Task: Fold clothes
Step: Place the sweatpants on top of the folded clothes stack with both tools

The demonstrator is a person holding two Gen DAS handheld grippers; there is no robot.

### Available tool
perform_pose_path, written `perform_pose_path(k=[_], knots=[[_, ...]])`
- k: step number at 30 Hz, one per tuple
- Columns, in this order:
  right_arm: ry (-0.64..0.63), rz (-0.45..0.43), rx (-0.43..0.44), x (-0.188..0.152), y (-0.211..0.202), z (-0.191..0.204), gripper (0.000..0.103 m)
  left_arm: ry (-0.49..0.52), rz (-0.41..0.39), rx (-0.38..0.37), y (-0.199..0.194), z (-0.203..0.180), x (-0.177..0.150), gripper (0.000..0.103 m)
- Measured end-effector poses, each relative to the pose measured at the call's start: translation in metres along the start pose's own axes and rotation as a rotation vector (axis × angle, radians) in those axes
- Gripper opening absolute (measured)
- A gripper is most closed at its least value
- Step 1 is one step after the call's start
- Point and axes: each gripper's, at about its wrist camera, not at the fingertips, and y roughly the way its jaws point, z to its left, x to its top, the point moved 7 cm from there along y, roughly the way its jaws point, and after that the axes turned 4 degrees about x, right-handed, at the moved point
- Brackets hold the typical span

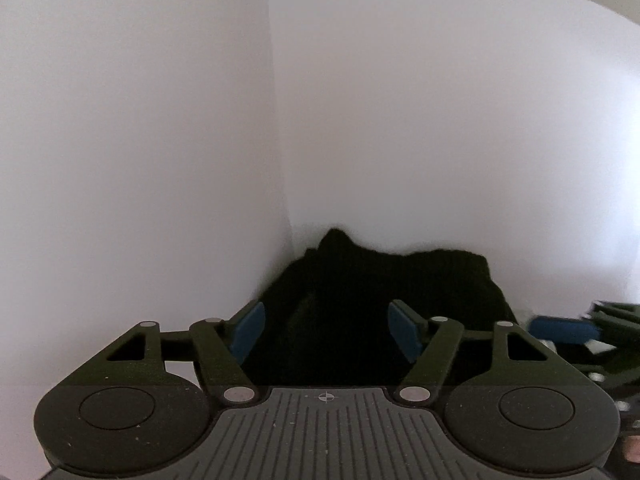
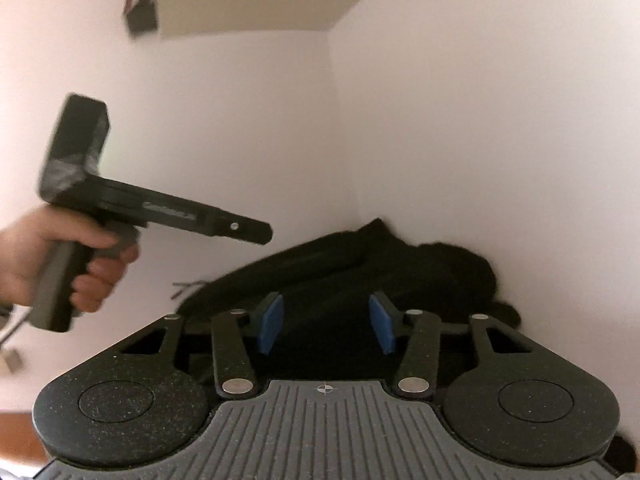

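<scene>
Ahead, your left gripper (image 1: 326,330) and right gripper (image 2: 326,322) both aim, jaws spread, at the crumpled black fabric heap (image 2: 360,264). Your left hand (image 2: 60,260) grips its handle, level.

Too dark to tell folds in the black clothes (image 1: 380,292). Blurred and cut by the edge: right gripper (image 1: 576,330), hand (image 2: 52,256), dark hanging object (image 2: 140,12).
</scene>
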Motion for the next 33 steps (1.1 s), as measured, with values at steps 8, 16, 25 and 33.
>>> perform_pose_path(k=[8,16,25,33], knots=[[-0.177,0.122,-0.076,-0.046,-0.013,0.021,0.049,-0.02,-0.004,0.012,-0.039,0.002,-0.032,0.079],[-0.122,0.094,-0.105,-0.05,-0.051,0.037,0.05,-0.045,-0.017,0.039,-0.078,0.012,-0.051,0.091],[-0.146,0.107,-0.071,-0.053,-0.064,0.09,0.063,-0.068,0.005,0.08,-0.139,0.007,-0.066,0.1],[-0.2,0.13,-0.014,-0.062,-0.076,0.147,0.07,-0.132,-0.015,0.043,-0.197,0.001,-0.087,0.101]])
